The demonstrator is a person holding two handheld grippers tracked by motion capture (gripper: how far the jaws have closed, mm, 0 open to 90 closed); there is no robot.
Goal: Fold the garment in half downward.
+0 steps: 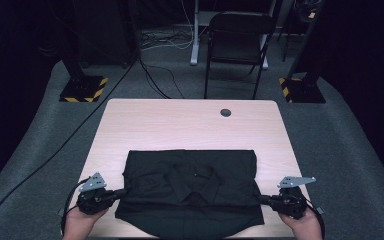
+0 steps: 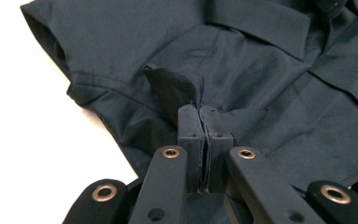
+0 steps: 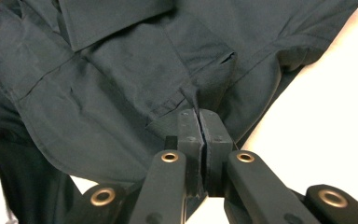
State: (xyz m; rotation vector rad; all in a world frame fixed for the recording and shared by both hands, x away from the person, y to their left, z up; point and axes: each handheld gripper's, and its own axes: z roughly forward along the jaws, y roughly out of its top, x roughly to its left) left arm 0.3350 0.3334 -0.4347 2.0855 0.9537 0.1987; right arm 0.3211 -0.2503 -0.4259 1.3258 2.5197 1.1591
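With the folded dark collared cloth shirt (image 1: 190, 192) lying in the lower centre of the pale wooden table (image 1: 190, 125), the left gripper (image 2: 199, 112) and right gripper (image 3: 198, 116) each pinch only a thin fold of its side edges, so an uneven pull could slip the fabric free or undo the fold.

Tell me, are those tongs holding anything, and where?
Yes. Both tongs pinch the dark shirt: the left tongs hold a fold at its left side, the right tongs one at its right side.
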